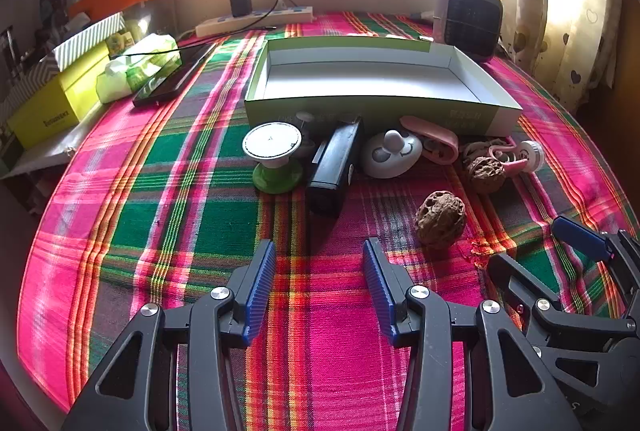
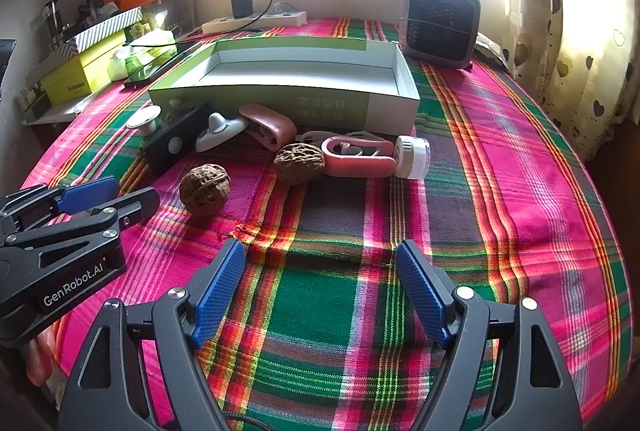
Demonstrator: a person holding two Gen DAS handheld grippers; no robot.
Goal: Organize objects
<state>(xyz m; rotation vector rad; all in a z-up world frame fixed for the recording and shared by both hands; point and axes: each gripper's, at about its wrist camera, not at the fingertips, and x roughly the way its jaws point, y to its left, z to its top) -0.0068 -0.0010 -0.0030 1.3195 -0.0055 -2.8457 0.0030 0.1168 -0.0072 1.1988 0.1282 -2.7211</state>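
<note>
An empty green-and-white box stands on the plaid cloth. In front of it lie a green-and-white spool, a black block, a white oval gadget, a pink clip, a pink looped gadget, a white round cap and two walnuts. My left gripper is open and empty, short of the black block. My right gripper is open and empty, nearer than the walnuts.
A grey fan heater stands behind the box at right. A power strip with charger lies at the back. A phone, green packets and yellow boxes crowd the left edge. Curtains hang at right.
</note>
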